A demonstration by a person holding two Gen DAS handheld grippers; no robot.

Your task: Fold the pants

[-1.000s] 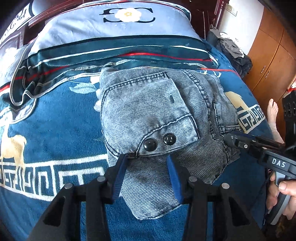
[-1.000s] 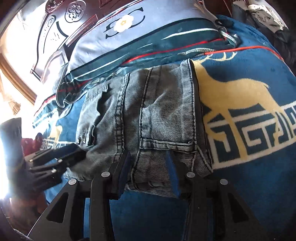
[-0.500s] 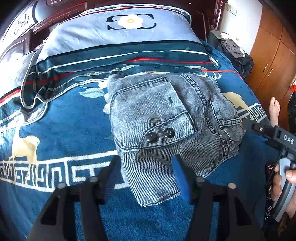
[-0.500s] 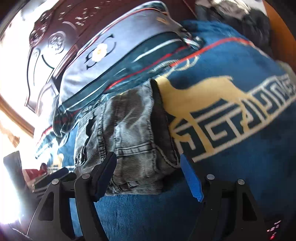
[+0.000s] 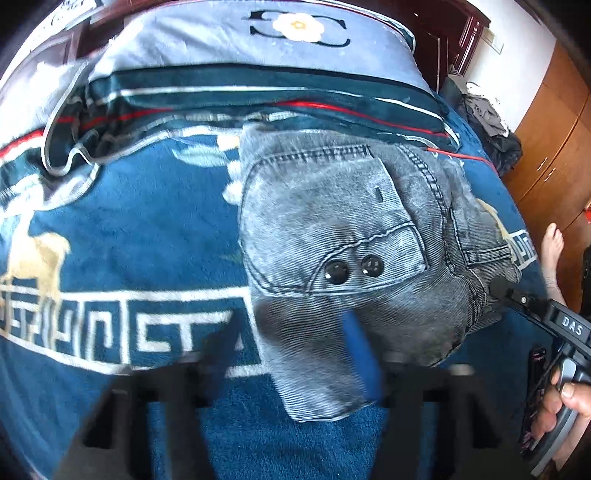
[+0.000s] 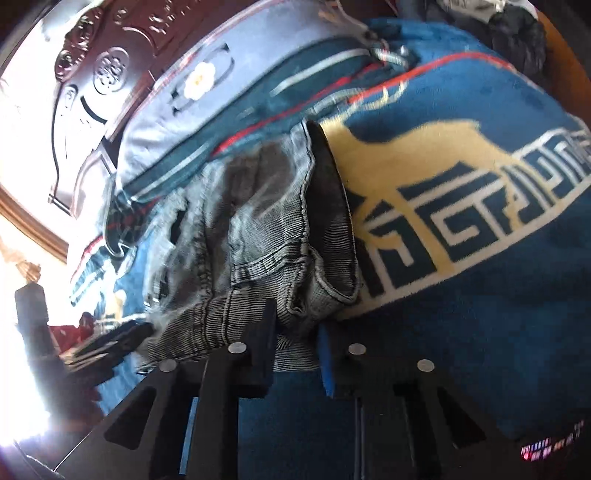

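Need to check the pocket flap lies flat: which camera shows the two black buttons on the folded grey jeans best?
Left wrist view: the two black buttons sit unobstructed on the folded grey jeans. The right wrist view shows only the jeans' side edge, no buttons.

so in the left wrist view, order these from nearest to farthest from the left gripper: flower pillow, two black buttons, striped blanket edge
1. two black buttons, on the folded pants, just beyond the left gripper
2. striped blanket edge, behind the pants
3. flower pillow, at the top
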